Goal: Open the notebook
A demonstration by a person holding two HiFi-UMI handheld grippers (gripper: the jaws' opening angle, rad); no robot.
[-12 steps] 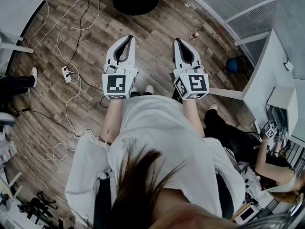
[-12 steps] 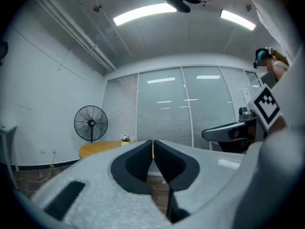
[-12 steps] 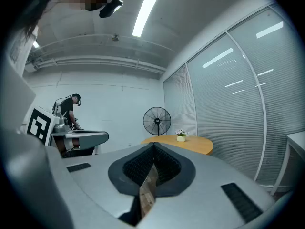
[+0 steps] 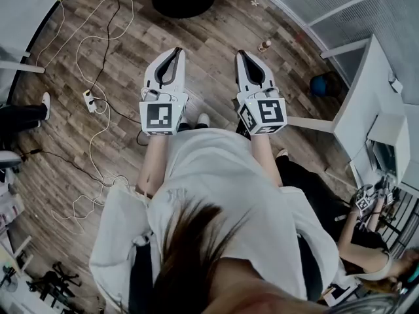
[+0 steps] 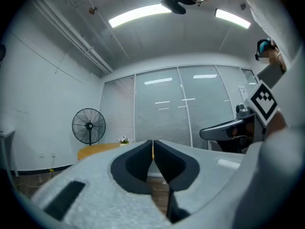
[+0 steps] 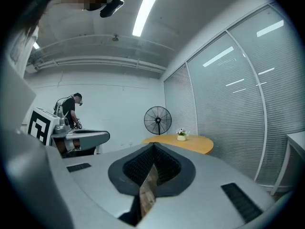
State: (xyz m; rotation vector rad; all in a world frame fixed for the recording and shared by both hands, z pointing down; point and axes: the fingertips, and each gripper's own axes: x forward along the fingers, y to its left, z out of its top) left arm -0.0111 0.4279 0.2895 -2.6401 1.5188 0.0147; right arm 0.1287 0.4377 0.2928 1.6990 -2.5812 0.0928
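Here the left gripper point(image 4: 175, 51) and right gripper point(image 4: 241, 53) are held level side by side above the wood-plank floor point(image 4: 216, 34), each with jaws closed tip to tip on nothing; the notebook shows in no view.

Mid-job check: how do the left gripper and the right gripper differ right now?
The left gripper angles its tip rightward, the right gripper leftward, so they converge. The left gripper's marker cube shows one marker face; the right gripper's cube is turned and shows two. Shared: both are white, held out over the wood floor, jaws shut with nothing between them.
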